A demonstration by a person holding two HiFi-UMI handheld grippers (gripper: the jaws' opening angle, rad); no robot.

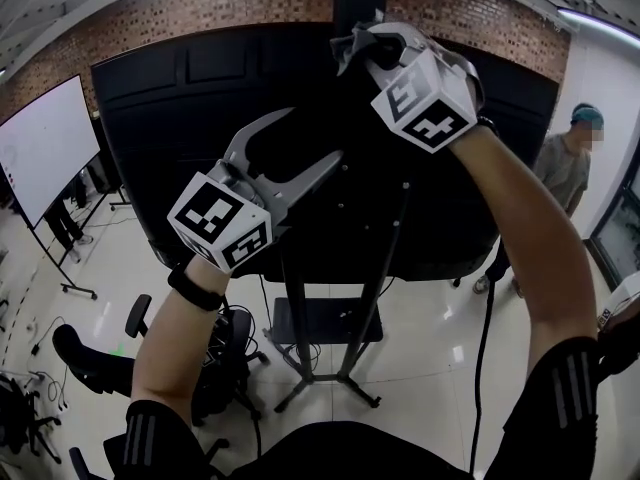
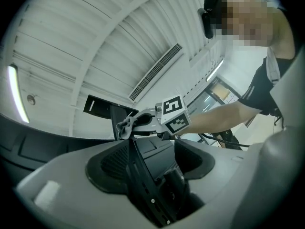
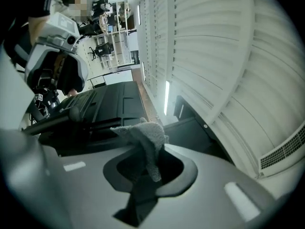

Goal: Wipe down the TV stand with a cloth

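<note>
In the head view both arms are raised in front of the black back of a TV on its black stand. High against the TV's upper edge, my right gripper is shut on a crumpled grey cloth. The right gripper view shows that cloth pinched between the jaws and hanging over them. Lower left, my left gripper is open and holds nothing. In the left gripper view the dark mounting bracket lies between the spread jaws, with the right gripper and cloth beyond.
A whiteboard on wheels stands at the left, with an office chair below it. Another person stands at the right by a doorway. A black cable hangs beside the stand. A brick wall runs behind the TV.
</note>
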